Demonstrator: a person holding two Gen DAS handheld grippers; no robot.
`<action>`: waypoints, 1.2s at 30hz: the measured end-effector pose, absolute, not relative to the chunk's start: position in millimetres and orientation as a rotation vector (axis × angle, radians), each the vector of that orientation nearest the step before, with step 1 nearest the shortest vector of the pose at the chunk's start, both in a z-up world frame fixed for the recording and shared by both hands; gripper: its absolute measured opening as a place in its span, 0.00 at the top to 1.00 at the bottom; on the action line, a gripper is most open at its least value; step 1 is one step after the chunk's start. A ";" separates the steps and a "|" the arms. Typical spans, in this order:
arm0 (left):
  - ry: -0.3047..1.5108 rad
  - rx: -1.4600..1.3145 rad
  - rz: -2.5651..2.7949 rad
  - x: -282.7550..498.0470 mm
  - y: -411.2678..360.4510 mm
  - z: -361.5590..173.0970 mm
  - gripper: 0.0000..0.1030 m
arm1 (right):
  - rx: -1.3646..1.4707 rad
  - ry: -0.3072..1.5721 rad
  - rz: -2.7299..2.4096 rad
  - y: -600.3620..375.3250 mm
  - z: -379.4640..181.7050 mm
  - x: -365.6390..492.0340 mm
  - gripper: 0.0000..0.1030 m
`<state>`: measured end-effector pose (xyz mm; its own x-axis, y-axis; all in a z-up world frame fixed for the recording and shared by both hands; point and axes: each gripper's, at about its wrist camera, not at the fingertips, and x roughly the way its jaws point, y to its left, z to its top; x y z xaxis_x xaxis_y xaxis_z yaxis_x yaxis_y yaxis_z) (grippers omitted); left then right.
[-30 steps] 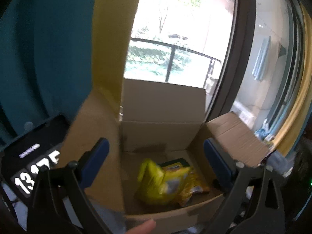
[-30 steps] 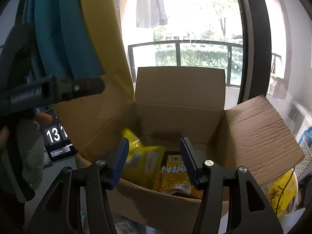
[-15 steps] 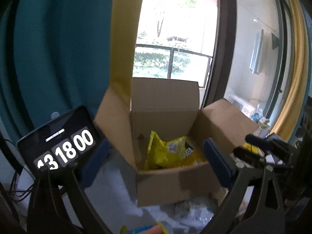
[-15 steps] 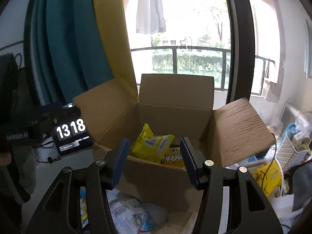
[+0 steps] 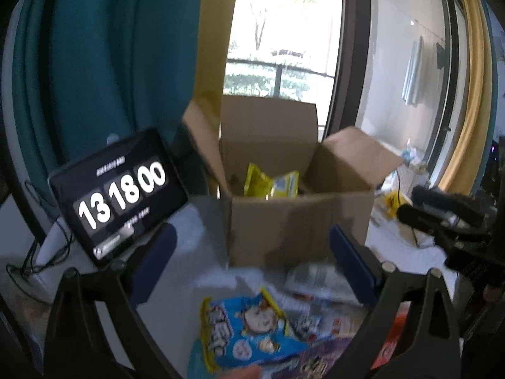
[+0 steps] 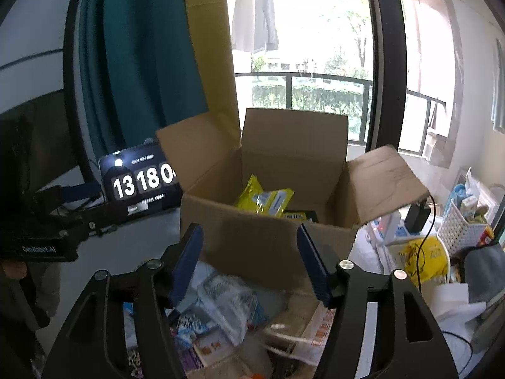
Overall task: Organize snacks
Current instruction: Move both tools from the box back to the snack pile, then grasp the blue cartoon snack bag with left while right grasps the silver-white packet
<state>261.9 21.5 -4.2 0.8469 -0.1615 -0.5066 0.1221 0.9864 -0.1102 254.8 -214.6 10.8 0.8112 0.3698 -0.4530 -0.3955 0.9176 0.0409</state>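
An open cardboard box (image 5: 293,221) (image 6: 252,237) stands on the white table with yellow snack bags (image 5: 271,184) (image 6: 265,200) inside. A pile of loose snack packets lies in front of it, with a blue cartoon packet (image 5: 249,328) on top and pale packets (image 6: 227,303) beside. My left gripper (image 5: 252,262) is open and empty above the pile, short of the box. My right gripper (image 6: 251,259) is open and empty, also above the pile and facing the box front.
A tablet clock (image 5: 116,195) (image 6: 142,183) leans left of the box. Teal and yellow curtains hang behind. A white basket (image 6: 460,224), a yellow bag (image 6: 423,255) and cables crowd the right side. The other gripper (image 5: 448,218) shows at right.
Both grippers have pulled back from inside the box toward me. The snack pile in front of the box has come into view. Both stay open and empty.
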 end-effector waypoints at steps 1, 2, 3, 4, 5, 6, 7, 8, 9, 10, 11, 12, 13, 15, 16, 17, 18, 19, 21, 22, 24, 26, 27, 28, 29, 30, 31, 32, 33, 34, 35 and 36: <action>0.554 -0.068 -0.145 259.6 22.0 -9.4 0.05 | -0.058 0.480 0.413 -215.0 8.4 253.5 0.34; 0.569 -0.063 -0.139 257.5 22.7 -16.5 0.05 | -0.060 0.487 0.415 -214.9 5.2 251.6 0.33; 0.584 -0.057 -0.134 254.6 24.1 -23.5 0.05 | -0.062 0.498 0.415 -215.0 0.9 250.3 0.32; 0.597 -0.054 -0.132 251.5 25.6 -29.8 0.05 | -0.065 0.506 0.418 -215.4 -2.0 249.0 0.31; 0.606 -0.054 -0.132 249.0 26.8 -34.6 0.05 | -0.069 0.514 0.423 -215.0 -5.8 248.9 0.30; 0.623 -0.055 -0.129 246.6 28.0 -41.3 0.05 | -0.073 0.523 0.430 -214.7 -9.9 249.1 0.29; 0.635 -0.054 -0.127 245.1 29.1 -46.6 0.05 | -0.075 0.536 0.437 -214.4 -15.2 249.3 0.29; 0.654 -0.053 -0.129 243.7 29.9 -54.5 0.05 | -0.075 0.545 0.442 -214.1 -19.1 250.4 0.28; 0.666 -0.055 -0.131 243.2 30.8 -60.0 0.05 | -0.072 0.558 0.449 -213.2 -24.2 252.3 0.28; 0.685 -0.061 -0.133 243.4 32.4 -67.5 0.05 | -0.071 0.564 0.453 -212.3 -27.7 253.6 0.28; 0.696 -0.066 -0.132 244.7 34.2 -71.7 0.05 | -0.070 0.570 0.457 -211.2 -31.2 254.9 0.27; 0.713 -0.075 -0.129 246.1 36.7 -78.3 0.05 | -0.071 0.576 0.460 -210.0 -35.4 256.5 0.26; 0.724 -0.085 -0.127 247.6 38.9 -82.4 0.05 | -0.073 0.580 0.463 -208.8 -37.9 257.2 0.26; 0.744 -0.115 -0.125 250.8 44.9 -91.3 0.05 | -0.082 0.592 0.472 -204.8 -44.3 260.6 0.25; 0.752 -0.128 -0.122 251.6 46.5 -94.5 0.05 | -0.086 0.598 0.475 -203.0 -46.7 262.1 0.25; 0.761 -0.145 -0.125 252.8 48.0 -98.1 0.05 | -0.090 0.606 0.479 -200.9 -49.5 263.5 0.25; 0.774 -0.165 -0.134 254.4 49.1 -102.7 0.05 | -0.097 0.617 0.485 -197.4 -53.5 266.1 0.25; 0.786 -0.175 -0.140 255.9 49.0 -106.1 0.05 | -0.103 0.626 0.491 -195.0 -56.1 267.7 0.25; 0.812 -0.185 -0.151 260.4 46.2 -113.0 0.05 | -0.121 0.646 0.506 -187.2 -64.3 272.2 0.25; 0.820 -0.186 -0.155 261.8 44.6 -115.0 0.05 | -0.129 0.656 0.512 -184.4 -67.6 274.0 0.25; 0.830 -0.191 -0.168 263.8 40.8 -114.5 0.05 | -0.145 0.686 0.529 -177.8 -76.5 279.2 0.25; 0.816 -0.191 -0.189 265.8 36.0 -111.1 0.05 | -0.159 0.704 0.533 -173.1 -83.0 284.1 0.24; 0.819 -0.180 -0.194 268.0 32.5 -111.7 0.05 | -0.159 0.709 0.535 -171.9 -84.8 286.4 0.24; 0.831 -0.165 -0.200 271.9 28.9 -113.3 0.05 | -0.158 0.716 0.537 -170.4 -86.8 289.3 0.24; 0.854 -0.153 -0.208 276.4 25.0 -116.6 0.05 | -0.157 0.722 0.539 -169.2 -88.4 291.8 0.24; 0.894 -0.141 -0.218 282.5 19.7 -122.3 0.05 | -0.159 0.730 0.537 -167.6 -91.1 295.3 0.24; 0.932 -0.111 -0.215 287.2 13.3 -128.7 0.05 | -0.162 0.736 0.535 -166.6 -93.0 297.3 0.24; 0.942 -0.088 -0.211 288.9 9.6 -131.6 0.05 | -0.167 0.747 0.536 -165.0 -96.1 300.1 0.24; 0.946 -0.054 -0.203 289.5 4.2 -134.4 0.05 | -0.170 0.756 0.538 -164.7 -98.1 301.9 0.24; 0.941 -0.033 -0.193 289.2 0.7 -134.8 0.05 | -0.175 0.768 0.536 -163.7 -101.5 304.1 0.24; 0.938 -0.028 -0.190 289.0 -0.4 -134.8 0.05 | -0.180 0.776 0.532 -163.0 -104.3 306.0 0.24; 0.937 -0.024 -0.191 289.1 -1.1 -134.9 0.05 | -0.189 0.790 0.527 -161.5 -108.1 308.0 0.24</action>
<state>289.1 -1.1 -134.9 0.5768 -0.1737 -0.7982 0.1526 0.9828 -0.1036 308.0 -161.5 -108.1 0.5833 0.3795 -0.7181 -0.5177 0.8550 0.0313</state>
